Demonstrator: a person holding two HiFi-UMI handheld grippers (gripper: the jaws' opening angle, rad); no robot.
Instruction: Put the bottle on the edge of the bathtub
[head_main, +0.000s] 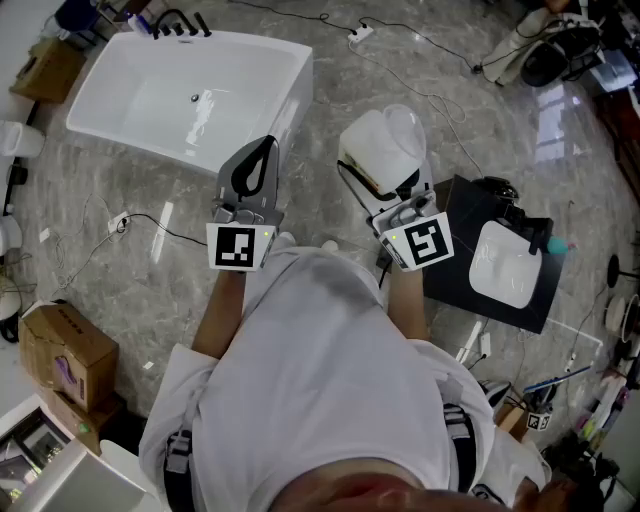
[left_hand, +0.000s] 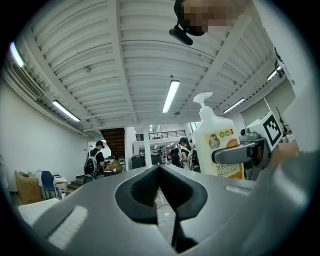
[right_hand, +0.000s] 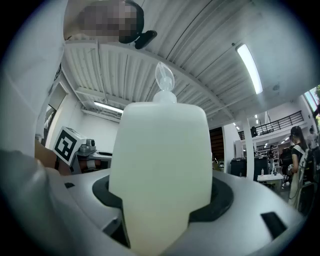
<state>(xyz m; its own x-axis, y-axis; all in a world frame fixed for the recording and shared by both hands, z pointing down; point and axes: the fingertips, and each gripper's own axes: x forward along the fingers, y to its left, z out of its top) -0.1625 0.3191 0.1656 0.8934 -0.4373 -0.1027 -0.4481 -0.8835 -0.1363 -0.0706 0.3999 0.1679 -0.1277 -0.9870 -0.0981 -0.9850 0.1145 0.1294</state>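
Note:
A white pump bottle (head_main: 385, 145) is held above the marble floor, and my right gripper (head_main: 392, 190) is shut on its body. The right gripper view shows the bottle (right_hand: 160, 160) filling the space between the jaws of that gripper (right_hand: 165, 200), pump head up. The white bathtub (head_main: 290, 85) lies to the upper left, apart from the bottle. My left gripper (head_main: 262, 150) hovers near the tub's near corner, shut and holding nothing. In the left gripper view its tips (left_hand: 160, 167) meet, and the labelled bottle (left_hand: 215, 142) stands to their right.
A black stand with a white basin (head_main: 505, 262) sits close on the right. Cardboard boxes (head_main: 65, 345) are at the lower left. Cables (head_main: 130, 220) run over the floor beside the tub. A black faucet (head_main: 180, 22) stands at the tub's far end.

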